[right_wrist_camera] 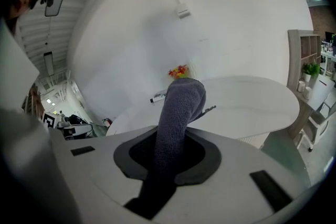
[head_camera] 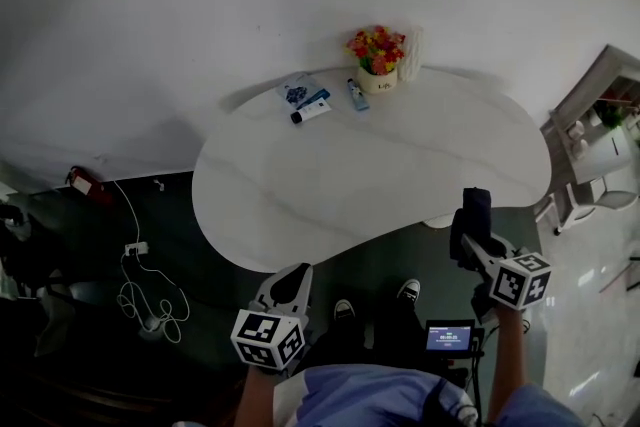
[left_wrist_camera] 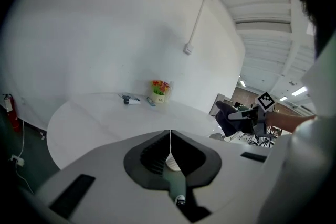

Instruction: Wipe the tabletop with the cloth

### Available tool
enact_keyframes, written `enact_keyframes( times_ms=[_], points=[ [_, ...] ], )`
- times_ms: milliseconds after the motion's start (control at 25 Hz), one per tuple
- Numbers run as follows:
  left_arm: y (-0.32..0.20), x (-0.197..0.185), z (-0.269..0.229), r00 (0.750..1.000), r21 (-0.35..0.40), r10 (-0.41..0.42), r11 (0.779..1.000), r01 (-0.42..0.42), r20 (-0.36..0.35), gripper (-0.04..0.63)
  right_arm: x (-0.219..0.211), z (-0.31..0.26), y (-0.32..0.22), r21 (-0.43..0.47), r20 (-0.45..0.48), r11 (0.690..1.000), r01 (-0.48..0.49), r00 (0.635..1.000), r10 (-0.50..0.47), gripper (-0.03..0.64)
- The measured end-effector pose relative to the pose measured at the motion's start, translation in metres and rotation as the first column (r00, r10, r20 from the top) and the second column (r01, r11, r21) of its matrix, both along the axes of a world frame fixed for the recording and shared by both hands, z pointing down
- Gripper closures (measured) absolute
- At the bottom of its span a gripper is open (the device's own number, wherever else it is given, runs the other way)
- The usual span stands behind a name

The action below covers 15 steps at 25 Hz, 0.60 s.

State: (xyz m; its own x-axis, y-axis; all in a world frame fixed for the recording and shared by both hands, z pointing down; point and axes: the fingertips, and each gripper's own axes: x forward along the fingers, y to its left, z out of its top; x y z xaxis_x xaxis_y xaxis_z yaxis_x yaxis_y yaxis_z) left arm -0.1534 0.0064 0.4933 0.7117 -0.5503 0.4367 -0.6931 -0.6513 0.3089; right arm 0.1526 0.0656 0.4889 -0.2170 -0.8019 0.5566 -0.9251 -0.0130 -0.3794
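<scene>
The right gripper (right_wrist_camera: 174,139) has its jaws clamped on a folded dark grey knitted cloth (right_wrist_camera: 181,102), which stands up out of them. The left gripper (left_wrist_camera: 169,140) is closed, its jaws meeting with nothing between them. The white, rounded, stone-look tabletop (head_camera: 400,165) lies ahead of both grippers, with the cloth at its near edge.
</scene>
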Motion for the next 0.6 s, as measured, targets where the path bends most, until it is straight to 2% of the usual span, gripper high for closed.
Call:
enact_keyframes(
  times_ms=[200, 400, 600],
  points=[
    [0.017, 0.002, -0.002, 1.0, -0.002, 0.014, 1.0, -0.014, -0.022, 0.578, -0.021, -0.005, 0.012, -0.003, 0.011, 1.0, 0.023, 1.0, -0.023, 0.546],
    [0.034, 0.013, -0.013, 0.999, 0.028, 0.028, 0.999, -0.027, -0.028, 0.58, -0.033, -0.017, 0.025, 0.033, 0.026, 0.998, 0.054, 0.998, -0.055, 0.546],
    [0.067, 0.028, -0.024, 1.0, 0.051, 0.02, 0.999, -0.019, -0.021, 0.578, -0.036, -0.024, 0.059, 0.054, 0.052, 0.995, 0.078, 0.995, -0.081, 0.546]
  ],
)
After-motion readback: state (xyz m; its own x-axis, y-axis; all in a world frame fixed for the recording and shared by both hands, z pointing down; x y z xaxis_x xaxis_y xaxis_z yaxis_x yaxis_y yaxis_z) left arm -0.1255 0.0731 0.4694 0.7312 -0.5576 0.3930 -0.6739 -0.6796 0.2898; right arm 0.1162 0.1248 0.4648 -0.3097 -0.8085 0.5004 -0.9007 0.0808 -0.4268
